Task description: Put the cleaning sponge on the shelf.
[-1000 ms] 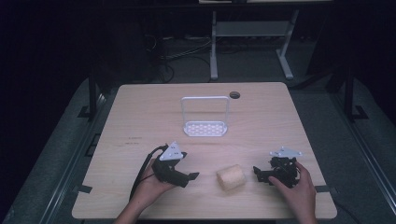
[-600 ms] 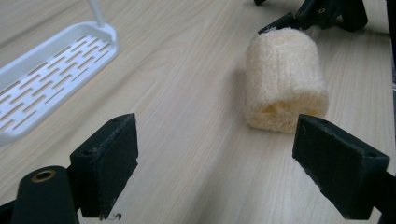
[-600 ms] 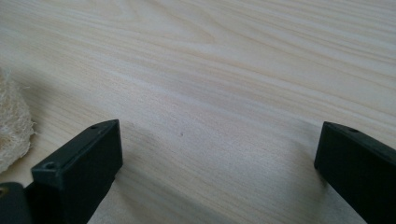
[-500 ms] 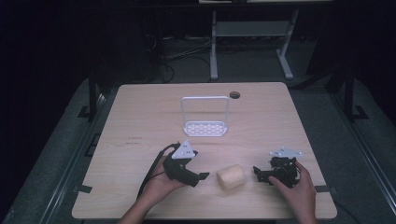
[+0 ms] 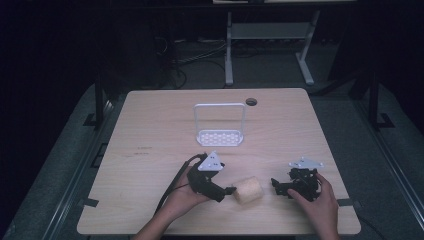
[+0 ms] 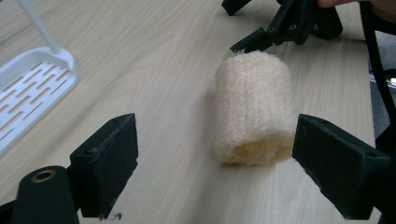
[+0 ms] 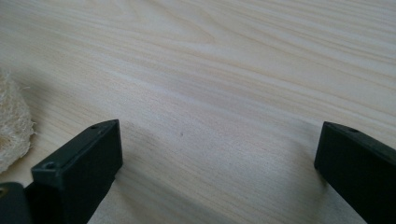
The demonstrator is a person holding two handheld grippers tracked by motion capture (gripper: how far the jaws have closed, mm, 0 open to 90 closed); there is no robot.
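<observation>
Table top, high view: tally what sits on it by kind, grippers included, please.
Black grippers: 2, the left gripper and the right gripper, both open.
Cream loofah roll: 1, lying between them.
White slotted rack: 1, farther back.
Total: 4.

Each black hand-held gripper (image 5: 226, 190) carries a grey three-cornered plate, square-padded jaws and a trailing black cable.

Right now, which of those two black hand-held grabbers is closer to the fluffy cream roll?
The left gripper: its open fingers nearly reach the cream roll. The right gripper rests apart from it, open over bare table.
</observation>
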